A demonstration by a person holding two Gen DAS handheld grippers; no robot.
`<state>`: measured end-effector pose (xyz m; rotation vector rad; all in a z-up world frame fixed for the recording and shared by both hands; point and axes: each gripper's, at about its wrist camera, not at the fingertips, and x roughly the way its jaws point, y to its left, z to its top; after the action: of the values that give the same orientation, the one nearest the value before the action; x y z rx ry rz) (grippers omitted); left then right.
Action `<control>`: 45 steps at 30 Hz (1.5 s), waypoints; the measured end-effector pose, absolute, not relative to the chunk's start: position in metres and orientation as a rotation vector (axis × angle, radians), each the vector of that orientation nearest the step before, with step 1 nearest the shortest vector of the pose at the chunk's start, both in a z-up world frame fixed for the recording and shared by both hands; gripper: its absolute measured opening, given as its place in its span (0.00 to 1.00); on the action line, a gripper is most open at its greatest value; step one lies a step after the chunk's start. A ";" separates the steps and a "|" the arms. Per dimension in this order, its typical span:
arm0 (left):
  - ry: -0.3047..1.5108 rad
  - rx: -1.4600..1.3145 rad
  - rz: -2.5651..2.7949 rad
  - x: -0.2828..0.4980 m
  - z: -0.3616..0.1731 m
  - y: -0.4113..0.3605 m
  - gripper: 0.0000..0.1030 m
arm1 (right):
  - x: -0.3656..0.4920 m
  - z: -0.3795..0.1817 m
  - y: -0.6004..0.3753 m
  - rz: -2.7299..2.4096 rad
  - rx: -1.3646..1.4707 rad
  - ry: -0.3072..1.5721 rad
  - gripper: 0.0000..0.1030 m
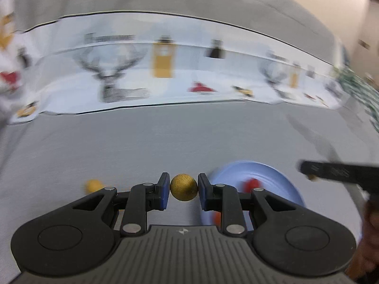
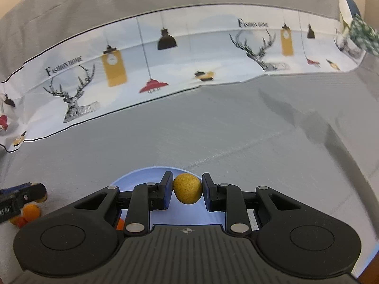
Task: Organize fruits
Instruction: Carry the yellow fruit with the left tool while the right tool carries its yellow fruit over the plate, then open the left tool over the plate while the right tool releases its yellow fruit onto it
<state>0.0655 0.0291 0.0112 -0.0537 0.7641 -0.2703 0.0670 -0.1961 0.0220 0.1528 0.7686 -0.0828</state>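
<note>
Each gripper clamps one small round fruit above a grey cloth.

The left gripper (image 1: 183, 190) pinches a golden-brown ball (image 1: 183, 187) just left of the blue plate (image 1: 279, 177); the right gripper (image 2: 187, 190) squeezes a yellow fruit (image 2: 187, 188) over that plate (image 2: 142, 177). A deer-and-lamp printed cloth (image 2: 165, 71) runs behind.

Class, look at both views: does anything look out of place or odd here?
Nothing damaged or spilled. A few small fruits lie loose on the grey cloth beside the blue plate, not yet sorted. Each gripper, left and right, holds a yellow fruit.
</note>
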 end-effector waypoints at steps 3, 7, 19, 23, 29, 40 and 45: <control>0.749 0.001 -0.397 0.056 0.009 0.003 0.27 | 0.066 0.019 -0.200 -0.081 0.156 0.778 0.27; 0.748 0.073 -0.519 0.042 0.000 -0.028 0.27 | 0.067 0.016 -0.202 -0.077 0.156 0.797 0.27; 0.766 0.168 -0.606 0.030 -0.021 -0.060 0.27 | 0.071 0.009 -0.198 -0.064 0.143 0.836 0.27; 0.765 0.177 -0.607 0.029 -0.022 -0.062 0.27 | 0.073 0.007 -0.195 -0.053 0.134 0.852 0.27; 0.767 0.167 -0.601 0.031 -0.021 -0.062 0.27 | 0.073 0.004 -0.193 -0.052 0.130 0.863 0.27; 0.768 0.133 -0.580 0.033 -0.017 -0.055 0.30 | 0.074 0.005 -0.187 -0.049 0.113 0.866 0.39; 0.769 0.112 -0.561 0.034 -0.015 -0.052 0.30 | 0.073 0.007 -0.188 -0.056 0.112 0.858 0.39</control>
<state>0.0339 -0.0518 -0.0153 0.1124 0.7685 -0.5613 0.0731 -0.1876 0.0068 0.1122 0.8575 -0.0560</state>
